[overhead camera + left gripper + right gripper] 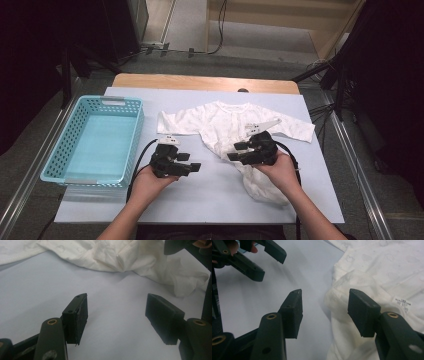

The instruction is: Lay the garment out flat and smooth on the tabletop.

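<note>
I see the garment (235, 132) spread mid-table, its lower end bunched under my right hand; right gripper (239, 151) open over its left edge, nothing pinched; left gripper (191, 164) open on bare table (210, 195), just short of the cloth; basket (60, 160) at the left edge.

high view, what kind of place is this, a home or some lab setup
Probably a lab or recording studio rather than a home: the table has a plain white cover, dark stands and cables ring it, and only a white baby garment and a blue basket are laid out.
</note>
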### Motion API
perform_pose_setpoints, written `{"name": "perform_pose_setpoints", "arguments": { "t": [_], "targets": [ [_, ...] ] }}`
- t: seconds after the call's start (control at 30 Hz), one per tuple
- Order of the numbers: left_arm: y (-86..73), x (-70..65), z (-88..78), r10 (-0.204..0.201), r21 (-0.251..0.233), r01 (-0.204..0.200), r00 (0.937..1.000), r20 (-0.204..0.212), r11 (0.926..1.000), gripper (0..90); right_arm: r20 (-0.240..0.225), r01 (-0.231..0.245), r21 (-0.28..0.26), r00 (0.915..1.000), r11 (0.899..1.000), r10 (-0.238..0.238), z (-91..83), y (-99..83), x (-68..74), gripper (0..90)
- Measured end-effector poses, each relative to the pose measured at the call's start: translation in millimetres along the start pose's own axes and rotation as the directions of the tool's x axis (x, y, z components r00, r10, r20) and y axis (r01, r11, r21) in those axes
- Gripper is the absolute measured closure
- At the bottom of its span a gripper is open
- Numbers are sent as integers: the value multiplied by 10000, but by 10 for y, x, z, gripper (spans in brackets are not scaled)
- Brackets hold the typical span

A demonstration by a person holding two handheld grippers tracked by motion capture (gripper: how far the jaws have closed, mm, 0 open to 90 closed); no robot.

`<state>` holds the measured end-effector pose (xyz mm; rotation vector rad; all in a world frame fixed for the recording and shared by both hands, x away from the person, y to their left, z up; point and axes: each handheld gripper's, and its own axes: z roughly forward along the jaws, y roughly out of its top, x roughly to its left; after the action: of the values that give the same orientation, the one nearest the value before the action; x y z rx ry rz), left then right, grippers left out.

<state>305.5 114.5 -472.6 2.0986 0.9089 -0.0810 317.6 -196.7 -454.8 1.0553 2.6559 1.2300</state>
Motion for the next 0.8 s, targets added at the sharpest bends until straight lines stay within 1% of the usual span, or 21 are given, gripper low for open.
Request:
{"name": "perform_pose_setpoints", "arguments": {
  "t": [0.1,0.3,0.43,0.53,0.57,0.6,0.73,0.8],
  "targets": [
    [-36,-1,-25,-74,-15,74,10000,-54,10000,347,-25,109,28,9999,9999,-109,63,65,-9,438],
    [-100,26,-88,-246,-79,244,9995,-222,9997,347,-95,277,405,9996,9988,-273,225,178,-67,437],
    [-116,30,-113,-301,-127,298,9992,-265,9995,347,-35,228,540,9997,9983,-226,318,221,-135,433],
    [-115,31,-110,-307,-121,303,9992,-268,9995,347,-128,144,820,9998,9965,-134,375,205,-176,433],
    [-115,31,-109,-287,-113,284,9993,-257,9995,347,-149,152,1007,9998,9948,-138,383,192,-178,434],
    [-113,30,-106,-276,-88,274,9993,-261,9996,347,-145,237,1065,9996,9940,-223,385,184,-181,436],
    [-106,28,-97,-236,-56,235,9995,-217,9997,346,-144,285,1305,9995,9910,-269,352,137,-180,457],
    [-101,27,-92,-213,-70,211,9996,-194,9998,347,-155,275,1325,9996,9908,-257,328,92,-185,472]
  ]
}}
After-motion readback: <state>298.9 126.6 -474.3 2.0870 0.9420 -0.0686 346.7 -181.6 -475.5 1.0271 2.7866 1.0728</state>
